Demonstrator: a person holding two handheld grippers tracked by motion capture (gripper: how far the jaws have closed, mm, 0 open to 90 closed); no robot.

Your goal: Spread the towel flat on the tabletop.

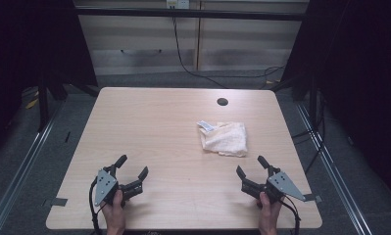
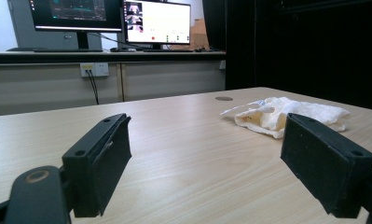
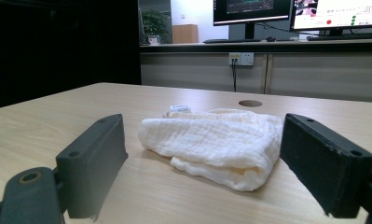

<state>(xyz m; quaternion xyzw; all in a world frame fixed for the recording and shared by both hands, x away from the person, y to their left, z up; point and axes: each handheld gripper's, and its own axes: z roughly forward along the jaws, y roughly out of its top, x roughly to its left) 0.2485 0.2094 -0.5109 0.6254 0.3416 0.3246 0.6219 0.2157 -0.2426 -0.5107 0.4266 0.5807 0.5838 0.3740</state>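
Observation:
A crumpled cream cloth [image 1: 225, 138] with a white label lies right of the table's middle. From the left gripper view the cloth [image 2: 286, 115] sits far off to the right; the right gripper view has the cloth [image 3: 214, 142] close ahead. My left gripper [image 1: 132, 167] rests near the front left of the table, held by a hand, open and empty. My right gripper [image 1: 252, 166] rests near the front right, a short way in front of the cloth, open and empty as well. The left gripper's jaws [image 2: 204, 163] and the right gripper's jaws [image 3: 202, 163] both stand wide apart over bare wood.
The wooden table [image 1: 154, 127] has a round cable hole [image 1: 222, 102] near its far edge. Beyond it stand cabinets with a wall socket [image 2: 94, 69] and monitors [image 2: 156, 22]. Dark frame posts and curtains flank both sides.

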